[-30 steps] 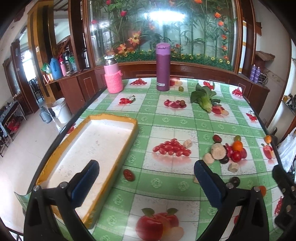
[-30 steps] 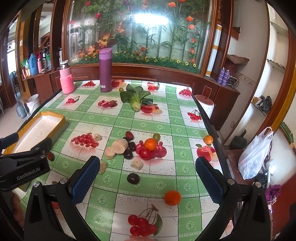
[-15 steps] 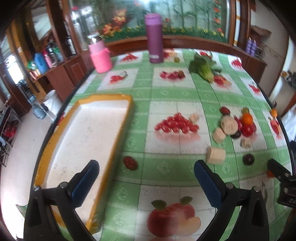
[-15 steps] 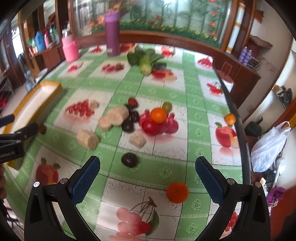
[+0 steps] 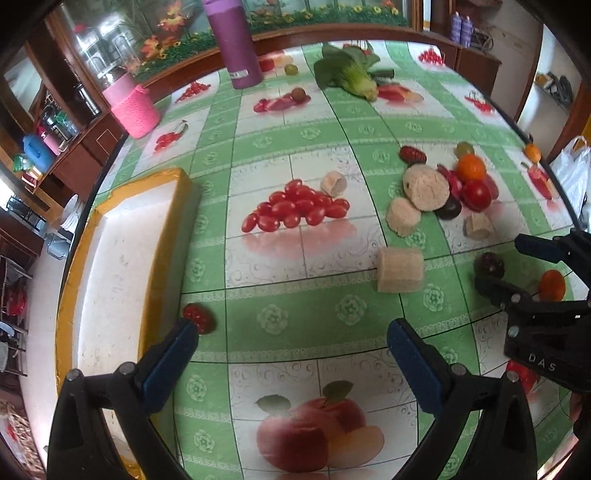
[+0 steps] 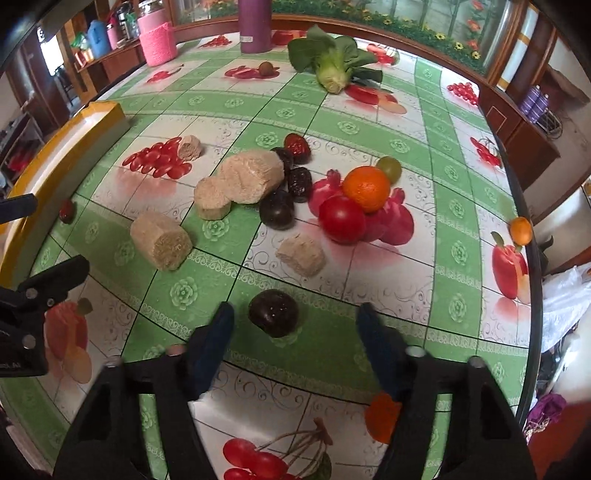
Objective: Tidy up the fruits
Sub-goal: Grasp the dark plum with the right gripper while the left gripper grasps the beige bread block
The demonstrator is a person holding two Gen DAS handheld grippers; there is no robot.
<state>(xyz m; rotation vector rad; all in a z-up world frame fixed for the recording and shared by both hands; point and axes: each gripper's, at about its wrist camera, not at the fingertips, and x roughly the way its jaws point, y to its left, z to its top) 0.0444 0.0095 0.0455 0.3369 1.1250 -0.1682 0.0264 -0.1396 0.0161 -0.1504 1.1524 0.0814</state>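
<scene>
Your right gripper (image 6: pixel 295 325) points steeply down at the green-checked tablecloth (image 6: pixel 332 354). Its jaws have just been closing and now stand partly apart, with a dark plum (image 6: pixel 273 312) between the blue fingertips (image 6: pixel 218 332); the pads do not touch it. A small orange (image 6: pixel 382 415) lies partly hidden behind the right-hand finger.

Your left gripper (image 5: pixel 290 343) also points steeply down, jaws wide apart and holding nothing. A strawberry (image 5: pixel 198 317) lies just beside its left-hand fingertip and close against the outer wall of the yellow-rimmed tray (image 5: pixel 162 236), not in it.

The remaining fruit sits in a loose cluster farther up the table: a second dark plum (image 6: pixel 276 209), a tomato (image 6: pixel 341 219), an orange (image 6: pixel 365 189) leaning on the tomato, a green grape (image 6: pixel 389 168) just behind the orange, a second strawberry (image 6: pixel 296 146), and two dark dates (image 6: pixel 299 184). Several beige cut cylinders (image 6: pixel 162 242) lie among and around them. One more small orange (image 6: pixel 521 230) rests at the table's right edge. A leafy green vegetable (image 6: pixel 332 62), a purple flask (image 6: pixel 255 26) and a pink-sleeved jar (image 6: pixel 157 35) stand at the far end.
</scene>
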